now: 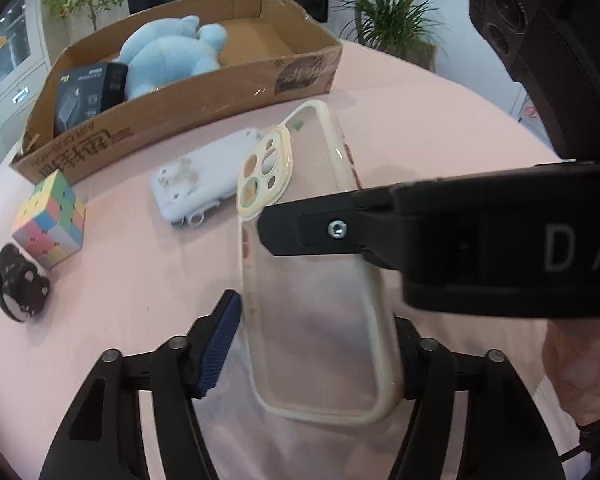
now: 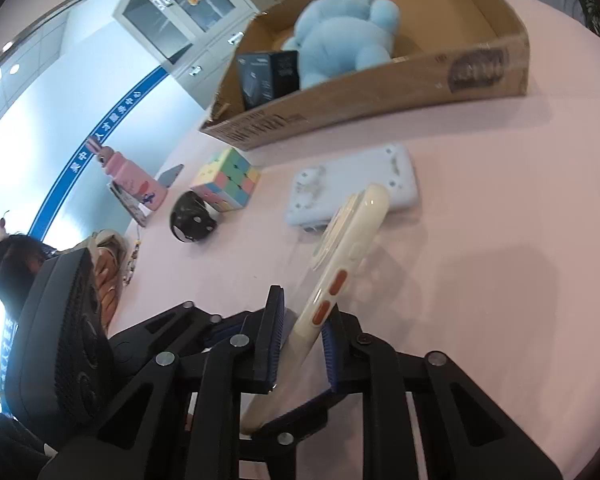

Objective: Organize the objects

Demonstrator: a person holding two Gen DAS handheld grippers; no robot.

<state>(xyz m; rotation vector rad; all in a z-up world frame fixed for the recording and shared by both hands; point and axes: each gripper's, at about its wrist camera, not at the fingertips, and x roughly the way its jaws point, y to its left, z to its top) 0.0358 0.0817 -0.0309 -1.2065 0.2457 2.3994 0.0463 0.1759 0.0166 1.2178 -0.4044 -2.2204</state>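
Observation:
A clear phone case with a cream rim (image 1: 320, 280) hangs above the pink table, held by its edge. My right gripper (image 2: 300, 344) is shut on its rim (image 2: 340, 264); that gripper's finger crosses the left wrist view (image 1: 320, 232). My left gripper (image 1: 316, 344) is open around the case's lower end; its blue left pad (image 1: 220, 344) stands apart from the rim. On the table lie a light blue phone case (image 1: 196, 176), a pastel puzzle cube (image 1: 52, 220) and a small black object (image 1: 20, 288). A cardboard box (image 1: 228, 92) holds a blue plush toy (image 1: 172, 52) and a black carton (image 1: 88, 92).
A pink bottle (image 2: 134, 180) and a person's head (image 2: 16, 268) are at the table's far left edge in the right wrist view. Potted plants (image 1: 388, 20) and white cabinets (image 2: 188, 8) stand behind the table.

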